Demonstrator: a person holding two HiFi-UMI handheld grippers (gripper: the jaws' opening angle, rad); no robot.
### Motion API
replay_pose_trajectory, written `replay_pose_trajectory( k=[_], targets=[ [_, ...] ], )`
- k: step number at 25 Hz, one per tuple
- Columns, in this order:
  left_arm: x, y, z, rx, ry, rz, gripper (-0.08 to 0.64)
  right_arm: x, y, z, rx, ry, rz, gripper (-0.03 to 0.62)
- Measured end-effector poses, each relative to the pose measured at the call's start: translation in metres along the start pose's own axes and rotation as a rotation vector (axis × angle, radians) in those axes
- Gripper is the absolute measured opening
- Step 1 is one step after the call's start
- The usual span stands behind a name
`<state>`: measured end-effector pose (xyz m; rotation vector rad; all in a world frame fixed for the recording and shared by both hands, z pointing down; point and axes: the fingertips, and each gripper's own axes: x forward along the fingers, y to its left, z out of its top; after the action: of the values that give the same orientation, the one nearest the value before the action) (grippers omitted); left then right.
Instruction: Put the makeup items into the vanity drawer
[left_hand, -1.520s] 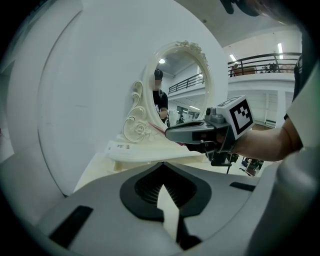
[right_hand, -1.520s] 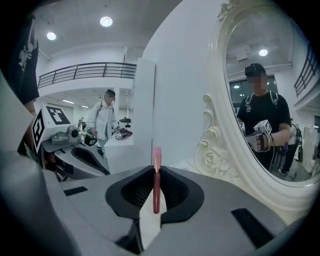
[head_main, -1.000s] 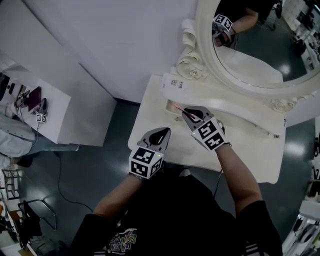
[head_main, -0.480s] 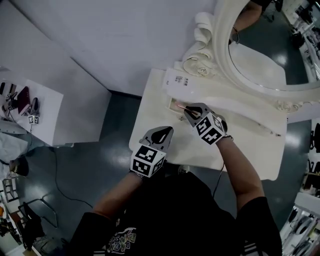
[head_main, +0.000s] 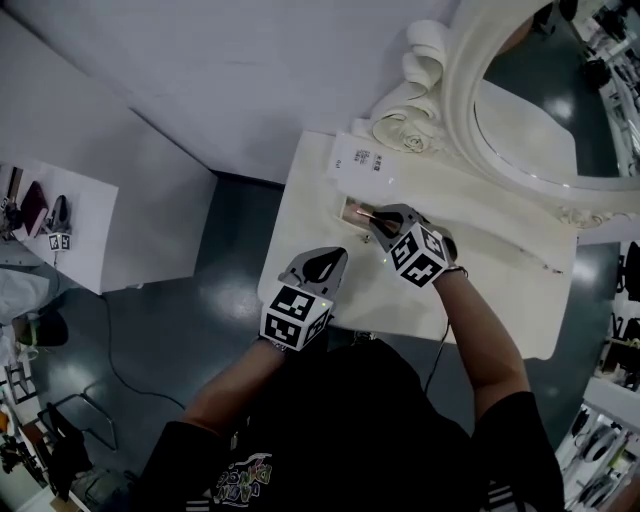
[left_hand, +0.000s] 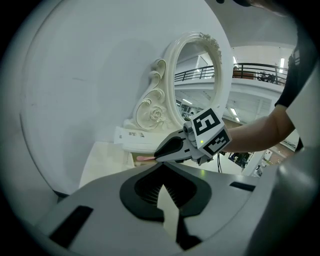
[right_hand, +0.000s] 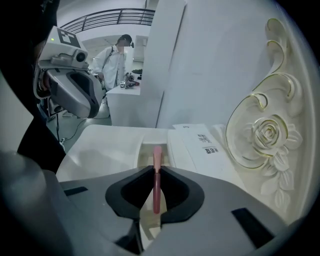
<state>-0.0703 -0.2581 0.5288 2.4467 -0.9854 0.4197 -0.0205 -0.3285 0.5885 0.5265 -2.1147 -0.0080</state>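
Observation:
My right gripper (head_main: 373, 217) is shut on a slim pink makeup stick (right_hand: 157, 184). The stick's tip points over the narrow open drawer (right_hand: 146, 153) of the cream vanity (head_main: 300, 225). From the left gripper view, the right gripper (left_hand: 161, 153) hangs above that opening with the pink stick (left_hand: 145, 158) poking out in front. My left gripper (head_main: 320, 267) hovers over the table's front left part, jaws together with nothing between them. Inside the drawer I can make out little.
A white printed box (right_hand: 201, 142) lies right beside the drawer opening, under the carved rose mirror frame (right_hand: 267, 135). The oval mirror (head_main: 540, 110) stands at the back. A white counter (head_main: 50, 215) with small items is far left; a person (right_hand: 113, 61) stands there.
The head view has swung a little, so the mirror sits further right. The right gripper stays over the drawer opening with the pink stick; the left gripper has barely moved.

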Motion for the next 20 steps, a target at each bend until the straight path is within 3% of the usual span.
replay_pose_trajectory(
  k=[10,20],
  targets=[
    [0.006,0.002,0.002,-0.007,0.001,0.003,0.000,0.005,0.001,-0.004,-0.032,0.010,0.018,0.064],
    [0.007,-0.007,0.008,0.008,-0.002,0.011,0.000,-0.013,-0.006,-0.002,-0.018,-0.035,-0.022,0.052]
  ],
)
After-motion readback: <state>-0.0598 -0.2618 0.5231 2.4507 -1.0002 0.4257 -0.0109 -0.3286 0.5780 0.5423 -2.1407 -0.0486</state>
